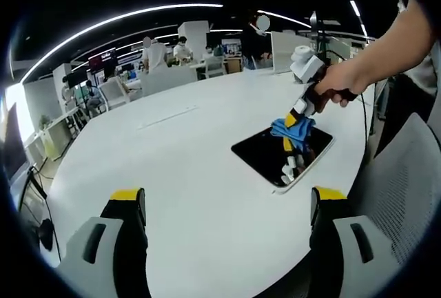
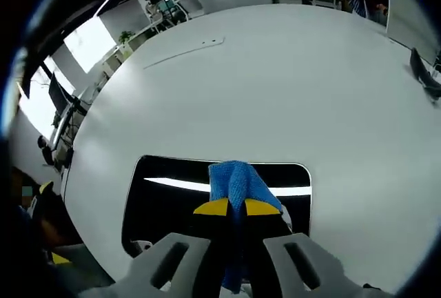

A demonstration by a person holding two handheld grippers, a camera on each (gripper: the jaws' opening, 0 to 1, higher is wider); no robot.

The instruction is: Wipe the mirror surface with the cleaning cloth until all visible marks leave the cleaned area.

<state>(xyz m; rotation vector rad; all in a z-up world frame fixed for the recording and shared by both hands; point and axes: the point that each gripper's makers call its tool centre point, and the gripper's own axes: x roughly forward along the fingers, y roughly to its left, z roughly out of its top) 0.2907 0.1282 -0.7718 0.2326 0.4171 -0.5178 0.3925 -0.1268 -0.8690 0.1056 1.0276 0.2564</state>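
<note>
A dark rectangular mirror with a white rim lies flat on the white table, near its right edge. My right gripper, held by a person's hand, is shut on a blue cleaning cloth and presses it on the mirror's far part. In the right gripper view the blue cloth sticks up between the yellow-tipped jaws of my right gripper, over the mirror, which reflects ceiling lights. My left gripper hovers open above bare table in front of the mirror, holding nothing.
The large white oval table spreads to the left and far side. A grey chair stands at the right. A black cable lies at the table's far right. Desks, chairs and people fill the office behind.
</note>
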